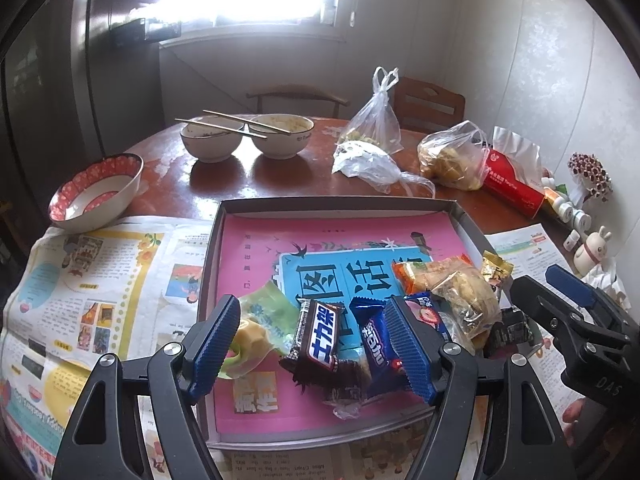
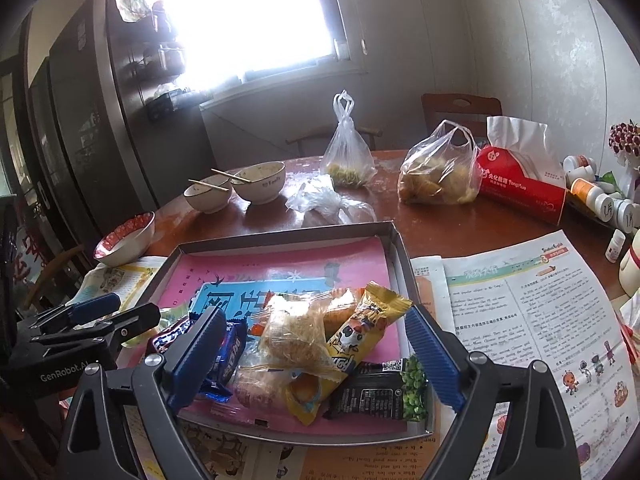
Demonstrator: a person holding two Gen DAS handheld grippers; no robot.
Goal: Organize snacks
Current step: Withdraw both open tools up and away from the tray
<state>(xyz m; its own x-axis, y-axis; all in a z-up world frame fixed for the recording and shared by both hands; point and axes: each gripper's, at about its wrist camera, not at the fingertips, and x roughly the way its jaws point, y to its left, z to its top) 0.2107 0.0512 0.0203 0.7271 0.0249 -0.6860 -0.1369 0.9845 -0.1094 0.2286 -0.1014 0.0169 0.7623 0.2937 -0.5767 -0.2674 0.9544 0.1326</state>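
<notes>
Snacks (image 2: 320, 344) lie heaped at the near end of a shallow tray (image 1: 340, 202) on a newspaper-covered table (image 1: 248, 184); left gripper (image 1: 316, 346) and right gripper (image 2: 316, 354) hover above, jaws spread, gripping nothing

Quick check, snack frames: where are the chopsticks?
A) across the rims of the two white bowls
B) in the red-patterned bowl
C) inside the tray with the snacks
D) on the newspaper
A: the chopsticks lie across the rims of the two white bowls at the far side of the table, apart from the tray; the red-patterned bowl holds none.
</notes>
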